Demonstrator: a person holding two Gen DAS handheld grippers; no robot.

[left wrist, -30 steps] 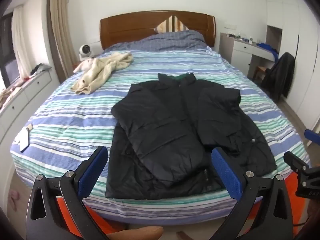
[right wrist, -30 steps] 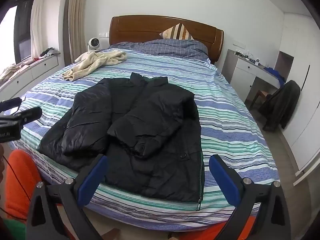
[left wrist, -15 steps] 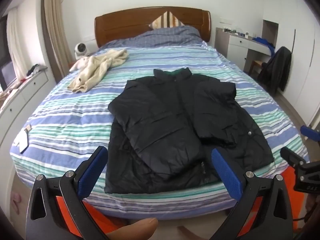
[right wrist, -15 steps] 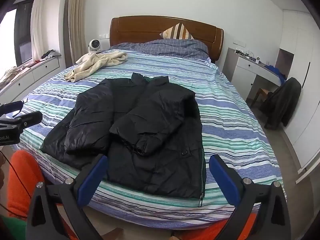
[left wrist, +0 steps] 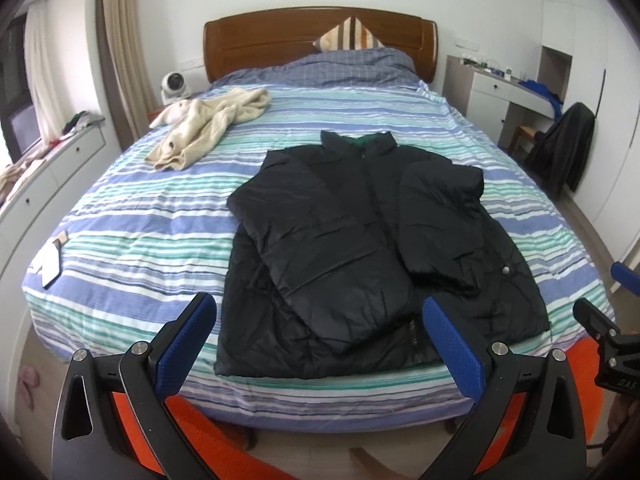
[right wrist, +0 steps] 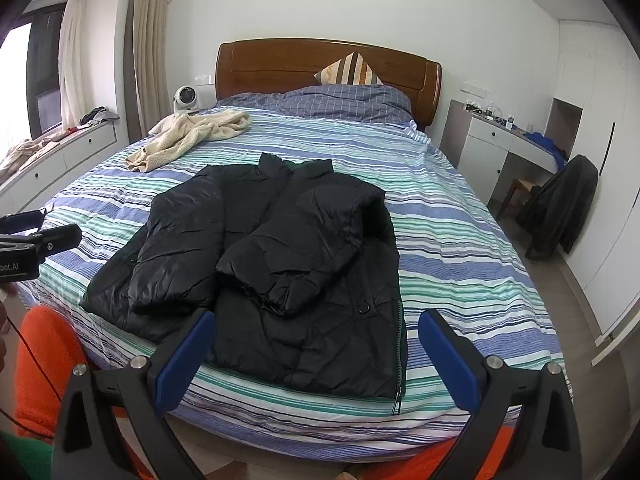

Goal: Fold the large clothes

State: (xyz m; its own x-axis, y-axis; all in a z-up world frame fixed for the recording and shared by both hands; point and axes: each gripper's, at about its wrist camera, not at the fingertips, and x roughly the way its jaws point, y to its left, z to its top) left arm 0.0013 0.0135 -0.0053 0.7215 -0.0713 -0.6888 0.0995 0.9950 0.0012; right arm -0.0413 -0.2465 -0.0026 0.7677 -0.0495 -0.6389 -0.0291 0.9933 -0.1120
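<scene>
A black puffer jacket [left wrist: 360, 240] lies flat on the striped bed [left wrist: 140, 248], collar toward the headboard, both sleeves folded inward over the front. It also shows in the right wrist view [right wrist: 272, 256]. My left gripper [left wrist: 320, 340] is open and empty, held off the foot of the bed above the jacket's hem. My right gripper [right wrist: 316, 356] is open and empty, also beyond the foot edge, near the jacket's zipper corner. Neither touches the jacket.
A cream fleece garment [left wrist: 208, 132] lies at the bed's far left. A white tag or card [left wrist: 50, 260] lies near the left edge. A desk with a dark coat on a chair [left wrist: 564, 148] stands right; drawers [left wrist: 44, 184] run along the left.
Both grippers have drawn back and risen from the foot of the bed, so more of the bed edge and floor shows. The jacket has not moved.
</scene>
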